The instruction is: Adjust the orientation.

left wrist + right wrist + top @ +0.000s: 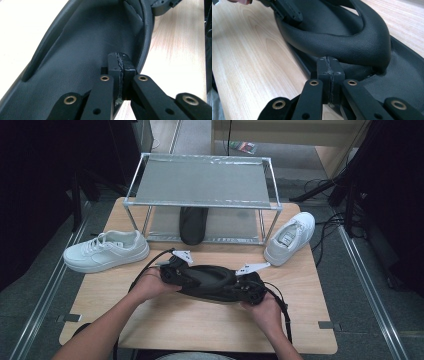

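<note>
Two sets of black fingers, each pressed fully together on an edge of one black leather-look slip-on sandal (212, 282). Left gripper (121, 65): fingers closed on the rim of the sole at the sandal's left end. Right gripper (330, 68): fingers closed on the sole edge just below the wide padded strap (352, 42), at the sandal's right end.

Sandal: lies crosswise at the near middle of the light wooden surface (165, 320), between the person's two hands.

Handling, by judgement: light, pliable; sole flexes, strap soft and smooth, so likely to sag if held at one end. Thin sole rim gives the firmest hold.

Beyond: white lace-up sneaker (106, 251) at far left; second white sneaker (291, 237) at far right; matching black sandal (193, 224) on the lower tier of the metal-framed grey shoe rack (202, 182) at the far side.
</note>
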Demonstrator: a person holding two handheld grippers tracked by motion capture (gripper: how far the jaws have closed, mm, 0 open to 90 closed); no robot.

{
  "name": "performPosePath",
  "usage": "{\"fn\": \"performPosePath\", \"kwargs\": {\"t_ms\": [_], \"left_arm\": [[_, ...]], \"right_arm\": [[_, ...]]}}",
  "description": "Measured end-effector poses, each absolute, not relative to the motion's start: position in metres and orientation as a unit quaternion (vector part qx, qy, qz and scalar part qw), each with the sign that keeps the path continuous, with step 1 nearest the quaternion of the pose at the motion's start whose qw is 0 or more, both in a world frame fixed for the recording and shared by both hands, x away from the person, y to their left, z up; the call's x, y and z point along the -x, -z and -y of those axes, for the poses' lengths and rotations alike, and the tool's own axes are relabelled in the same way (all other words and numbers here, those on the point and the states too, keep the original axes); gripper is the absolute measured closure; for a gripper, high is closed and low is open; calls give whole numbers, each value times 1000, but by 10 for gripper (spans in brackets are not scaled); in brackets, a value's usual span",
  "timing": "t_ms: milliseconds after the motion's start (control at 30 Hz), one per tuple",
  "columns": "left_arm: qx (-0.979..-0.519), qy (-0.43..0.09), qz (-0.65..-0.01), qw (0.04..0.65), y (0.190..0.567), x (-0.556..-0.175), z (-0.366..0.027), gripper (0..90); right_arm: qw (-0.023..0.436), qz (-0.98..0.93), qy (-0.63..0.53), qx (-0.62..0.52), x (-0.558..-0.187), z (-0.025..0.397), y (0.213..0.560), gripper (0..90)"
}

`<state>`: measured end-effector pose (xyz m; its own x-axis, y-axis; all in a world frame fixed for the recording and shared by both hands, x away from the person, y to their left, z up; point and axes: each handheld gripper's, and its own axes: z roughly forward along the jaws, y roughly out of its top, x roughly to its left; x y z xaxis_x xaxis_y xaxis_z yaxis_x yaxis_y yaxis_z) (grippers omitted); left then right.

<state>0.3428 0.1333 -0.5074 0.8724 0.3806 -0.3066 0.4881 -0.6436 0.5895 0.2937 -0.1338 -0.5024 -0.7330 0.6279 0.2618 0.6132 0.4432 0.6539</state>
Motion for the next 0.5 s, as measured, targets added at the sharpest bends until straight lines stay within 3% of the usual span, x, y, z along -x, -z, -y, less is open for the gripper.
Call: {"fn": "performPosePath", "kwargs": {"t_ms": [500], "left_arm": [[-900,71,-239,358,504,-326,-134,898]], "right_arm": [[10,-842,-394,-369,-308,123,499,900]]}}
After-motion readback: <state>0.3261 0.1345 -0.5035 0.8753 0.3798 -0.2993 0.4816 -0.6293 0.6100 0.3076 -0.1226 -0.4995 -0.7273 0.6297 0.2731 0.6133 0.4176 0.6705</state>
